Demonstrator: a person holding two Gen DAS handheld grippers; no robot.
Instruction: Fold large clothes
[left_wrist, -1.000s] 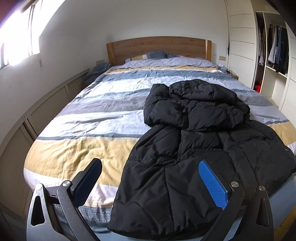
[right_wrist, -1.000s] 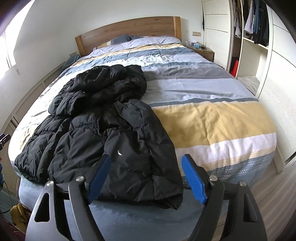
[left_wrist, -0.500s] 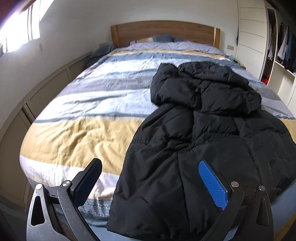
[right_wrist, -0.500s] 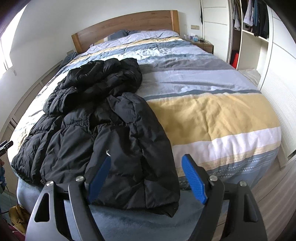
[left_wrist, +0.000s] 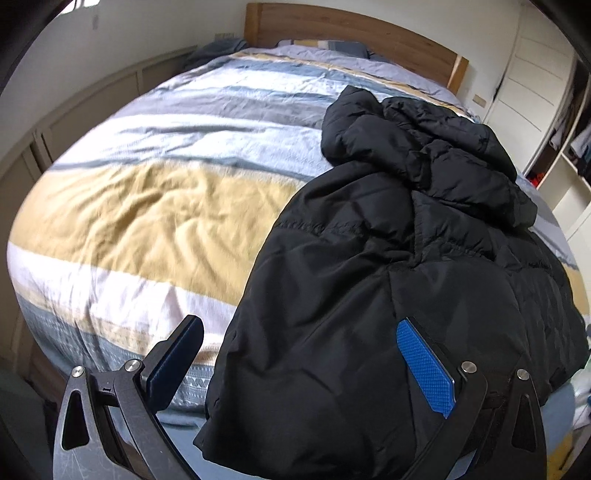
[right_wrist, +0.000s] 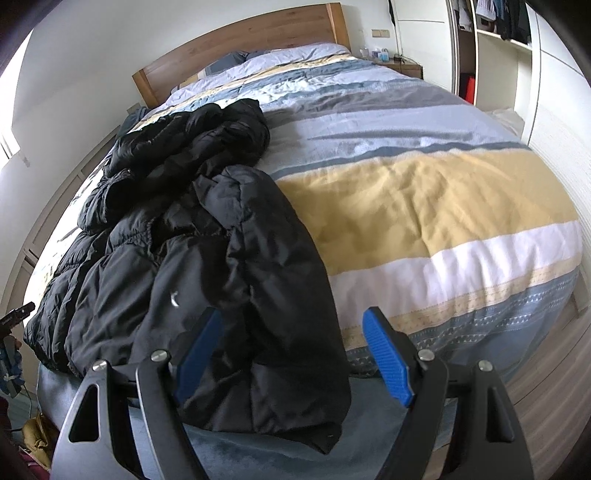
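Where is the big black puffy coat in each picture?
Left wrist view: the black coat fills the right half, its hem hanging over the bed's foot between the open left gripper fingers.
Right wrist view: the coat lies on the left, its hem corner between the open right gripper fingers.
Shared landmark: the wooden headboard.

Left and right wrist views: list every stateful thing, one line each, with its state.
Black puffer jacket: unfolded, rumpled, hem over the bed's foot edge.
Left hand-held gripper: open, holding nothing.
Right hand-held gripper: open, holding nothing.
Striped duvet: spread over the bed, wrinkled.
Wardrobe: open, clothes hanging inside.
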